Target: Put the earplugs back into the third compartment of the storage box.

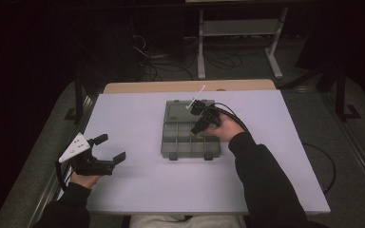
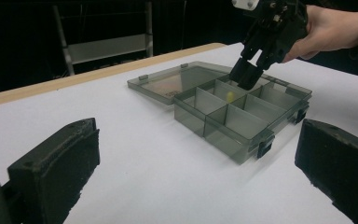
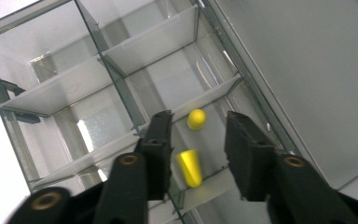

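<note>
A clear grey compartment box [image 1: 171,142] lies in the middle of the white table, its lid [image 1: 177,110] folded flat behind it. My right gripper [image 1: 198,124] tilts down into a compartment on the box's right side. In the right gripper view its jaws [image 3: 198,135] stand apart. A yellow foam plug [image 3: 189,167] lies on the compartment floor between them, untouched by the pads, and a second yellow plug [image 3: 196,119] lies just beyond. The left gripper view shows the right gripper [image 2: 244,77] over the box [image 2: 233,140] and one yellow plug [image 2: 230,96]. My left gripper [image 1: 110,147] rests open at the table's left, holding nothing.
The white board [image 1: 138,190] has a wooden strip [image 1: 190,86] along its far edge. A metal shelf frame [image 1: 240,28] and loose cables [image 1: 171,66] sit on the floor behind. The box's other compartments [image 3: 70,88] hold nothing.
</note>
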Motion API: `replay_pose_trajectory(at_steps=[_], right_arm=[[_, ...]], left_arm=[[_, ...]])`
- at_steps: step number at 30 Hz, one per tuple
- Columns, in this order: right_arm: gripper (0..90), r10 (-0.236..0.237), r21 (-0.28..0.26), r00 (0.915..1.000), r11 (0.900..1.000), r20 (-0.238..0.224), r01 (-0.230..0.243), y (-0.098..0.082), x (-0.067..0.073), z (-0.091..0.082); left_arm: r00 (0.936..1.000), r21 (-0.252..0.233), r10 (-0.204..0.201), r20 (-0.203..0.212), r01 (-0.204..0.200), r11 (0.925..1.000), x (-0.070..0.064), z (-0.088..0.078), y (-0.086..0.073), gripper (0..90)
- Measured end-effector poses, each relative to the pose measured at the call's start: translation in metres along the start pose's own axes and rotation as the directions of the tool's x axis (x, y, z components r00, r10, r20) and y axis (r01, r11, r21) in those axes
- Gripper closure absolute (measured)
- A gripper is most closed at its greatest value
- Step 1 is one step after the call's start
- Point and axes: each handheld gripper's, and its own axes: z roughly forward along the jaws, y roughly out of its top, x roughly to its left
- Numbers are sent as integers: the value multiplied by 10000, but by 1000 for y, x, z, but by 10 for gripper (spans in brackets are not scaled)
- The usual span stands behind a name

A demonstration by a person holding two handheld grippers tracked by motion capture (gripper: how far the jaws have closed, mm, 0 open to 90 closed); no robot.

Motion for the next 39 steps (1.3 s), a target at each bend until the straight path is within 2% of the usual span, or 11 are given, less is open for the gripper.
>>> replay_pose_trajectory(at_steps=[3,5,11,19,22,25,28,32,39], right_arm=[[455,-83,-61,9994,9999,340,85,0,3,-3],[380,62,-222,9984,9997,563,-49,0,3,-7],[145,469,-779,9980,9960,416,-435,-7,-1,-19],[0,832,-1550,9959,9849,354,-768,-22,0,-38],[0,900,-1795,9958,9801,178,-853,-29,1,-44],[0,1049,-2052,9939,9740,344,-957,-37,2,-50],[0,1176,-2483,9922,9631,419,-1036,-47,3,-58],[0,1285,-2685,9906,9568,463,-1115,-59,6,-64],[0,1421,-3265,9884,9380,543,-1169,-83,11,-75]], left_arm=[[10000,25,10,-3,-10,10000,0,0,0,0],[10000,29,16,-4,-16,10000,0,0,0,0],[10000,26,-1,16,1,10000,0,0,0,0],[10000,29,13,17,-13,10000,-1,0,0,0],[10000,26,7,26,-7,10000,0,1,0,0],[10000,41,20,42,-20,10000,0,2,0,0],[10000,33,6,53,-6,10000,0,2,0,0],[10000,39,10,55,-10,10000,0,2,0,0],[10000,45,-8,17,8,10000,-1,3,0,0]])
